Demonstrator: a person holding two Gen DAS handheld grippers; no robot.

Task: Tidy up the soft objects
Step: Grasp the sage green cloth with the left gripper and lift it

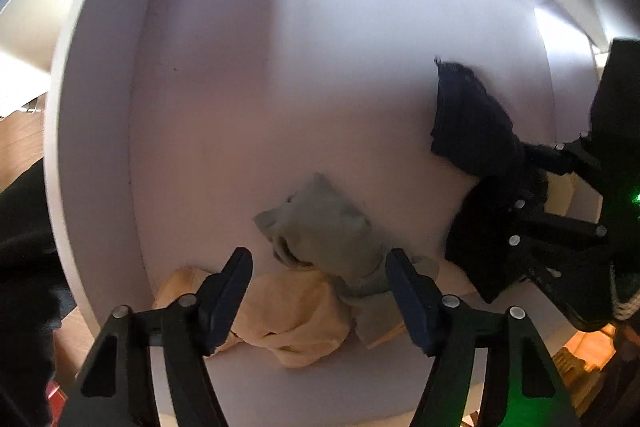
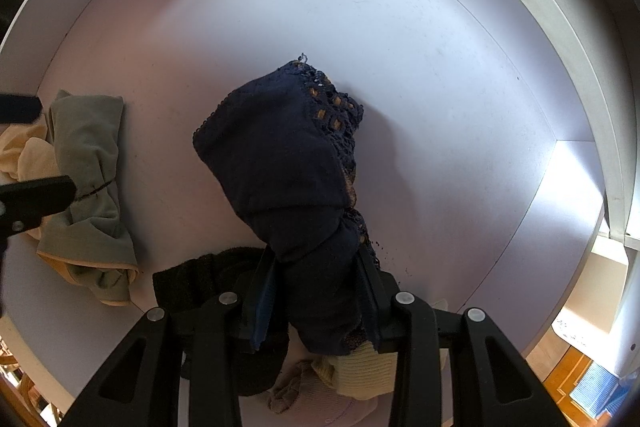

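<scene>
Inside a white drawer [image 2: 440, 27], the right gripper [image 2: 316, 291] clamps a navy lace garment [image 2: 276, 155]; the left gripper [image 1: 320, 291] straddles a grey-green cloth [image 1: 328, 227], jaws apart. Closing could also snag the yellow cloth [image 1: 296, 319] underneath.

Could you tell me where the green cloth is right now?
The green cloth lies on the yellow cloth, between the left claw's open fingers.
</scene>
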